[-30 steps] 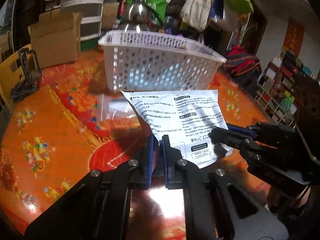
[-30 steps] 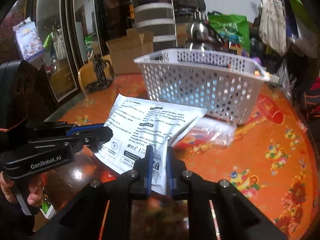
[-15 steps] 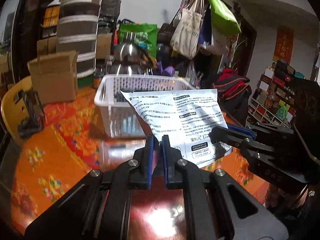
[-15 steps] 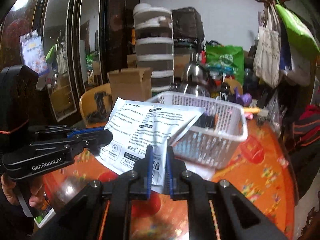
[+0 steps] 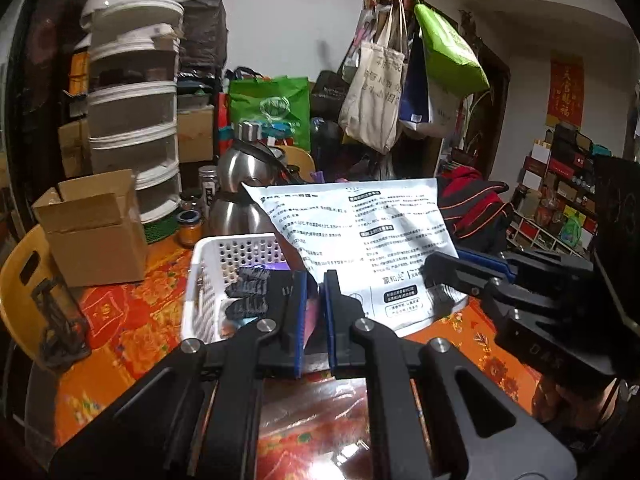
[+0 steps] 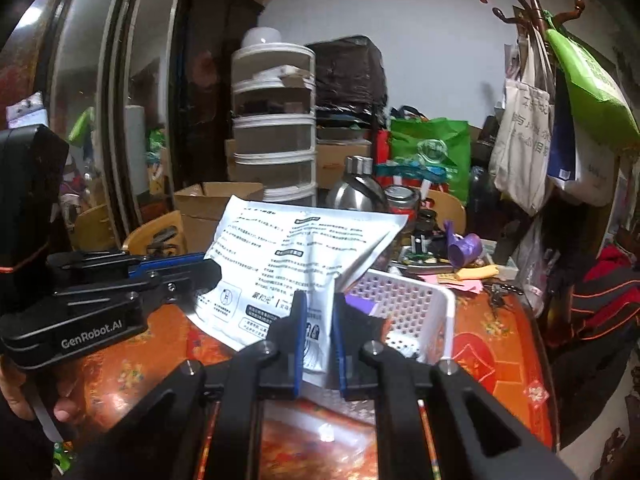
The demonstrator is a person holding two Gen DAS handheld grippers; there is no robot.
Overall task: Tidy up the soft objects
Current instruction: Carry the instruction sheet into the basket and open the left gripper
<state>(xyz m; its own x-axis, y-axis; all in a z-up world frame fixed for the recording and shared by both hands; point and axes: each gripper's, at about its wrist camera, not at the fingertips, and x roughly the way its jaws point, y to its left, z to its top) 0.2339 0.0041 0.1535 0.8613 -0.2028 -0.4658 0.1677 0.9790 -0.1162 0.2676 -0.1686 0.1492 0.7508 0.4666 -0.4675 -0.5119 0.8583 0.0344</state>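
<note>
A white soft pouch with black printed text (image 5: 360, 236) hangs in the air over the white perforated basket (image 5: 224, 256). My left gripper (image 5: 314, 280) is shut on its lower left corner. My right gripper (image 6: 318, 308) is shut on its lower edge, and the pouch (image 6: 296, 256) sags to the right over the basket (image 6: 412, 300). Each gripper shows in the other's view, the right one (image 5: 436, 268) at the pouch's right edge and the left one (image 6: 208, 276) at its left edge. Dark items lie inside the basket.
The table has an orange and red flowered cloth (image 5: 120, 320). A cardboard box (image 5: 92, 228), a steel kettle (image 5: 244, 196) and jars stand behind the basket. A clear plastic bag (image 5: 312, 412) lies on the table under the grippers. A yellow chair (image 5: 24, 280) stands at left.
Both grippers have lifted the pouch off the table and carried it up and forward until it hangs over the basket. Their grip has not changed.
</note>
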